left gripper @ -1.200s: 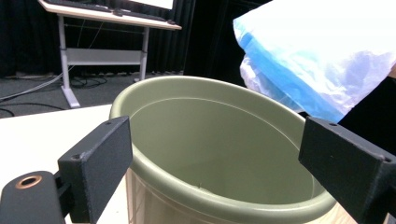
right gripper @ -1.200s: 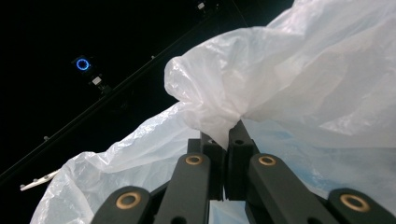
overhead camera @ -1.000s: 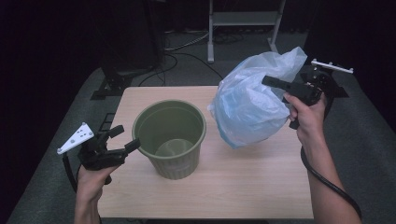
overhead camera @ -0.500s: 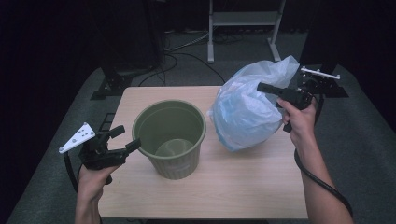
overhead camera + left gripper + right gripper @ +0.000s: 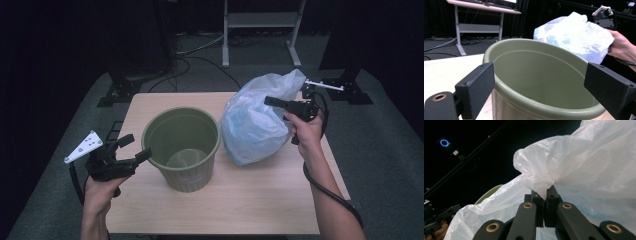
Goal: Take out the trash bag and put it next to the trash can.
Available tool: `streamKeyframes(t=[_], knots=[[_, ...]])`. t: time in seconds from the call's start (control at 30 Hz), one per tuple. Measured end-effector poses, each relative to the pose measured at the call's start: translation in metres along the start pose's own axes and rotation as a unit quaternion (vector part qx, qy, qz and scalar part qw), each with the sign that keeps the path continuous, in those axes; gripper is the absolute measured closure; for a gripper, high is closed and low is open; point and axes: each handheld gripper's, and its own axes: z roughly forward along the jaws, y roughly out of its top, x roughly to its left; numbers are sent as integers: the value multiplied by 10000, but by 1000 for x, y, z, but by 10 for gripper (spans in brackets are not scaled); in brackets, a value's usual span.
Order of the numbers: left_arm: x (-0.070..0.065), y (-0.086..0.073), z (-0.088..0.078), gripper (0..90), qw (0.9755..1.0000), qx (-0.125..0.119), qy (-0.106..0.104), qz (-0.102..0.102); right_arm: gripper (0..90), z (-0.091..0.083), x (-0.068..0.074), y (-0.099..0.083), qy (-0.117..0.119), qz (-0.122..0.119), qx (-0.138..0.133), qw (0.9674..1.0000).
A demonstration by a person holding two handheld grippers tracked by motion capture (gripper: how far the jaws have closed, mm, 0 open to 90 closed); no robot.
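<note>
2 black tools (image 5: pixel 131 149) (image 5: pixel 272 101) — brass-ringed screws, grey 3-cornered plates, black cables.

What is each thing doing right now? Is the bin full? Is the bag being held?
Green bin: upright on the table, looks empty inside.
Plastic bag: puffed up, beside the bin, pinched by the right gripper.
Right gripper: shut on the bag's film.
Left gripper: open, jaws either side of the bin's rim.
Table: holds the bin.

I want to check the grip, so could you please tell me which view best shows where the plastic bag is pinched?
The right gripper view: the right hand-held gripper clamps the plastic bag close up. The high view shows its whole shape, the left gripper view its far side.
</note>
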Motion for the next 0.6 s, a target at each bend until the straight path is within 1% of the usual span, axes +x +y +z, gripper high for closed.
streamKeyframes(t=[0.1,0.27,0.3,0.33,0.37,0.6], knots=[[0,0,0,85,10000,-15,1,12,888,4,-2,-2,-3,27,28,10000],[0,0,1,85,10000,7,-3,12,887,15,-4,-7,-53,-20,115,9999],[0,0,1,85,10000,7,-3,12,887,15,-4,-7,-53,-20,115,9999],[1,0,1,85,10000,11,-3,10,887,20,-4,-10,-54,-18,146,9999],[1,0,1,85,10000,11,-3,11,887,20,-4,-10,-54,-18,146,9999],[0,0,-1,85,10000,-7,-2,11,887,35,-6,-22,-37,1,289,9996]])
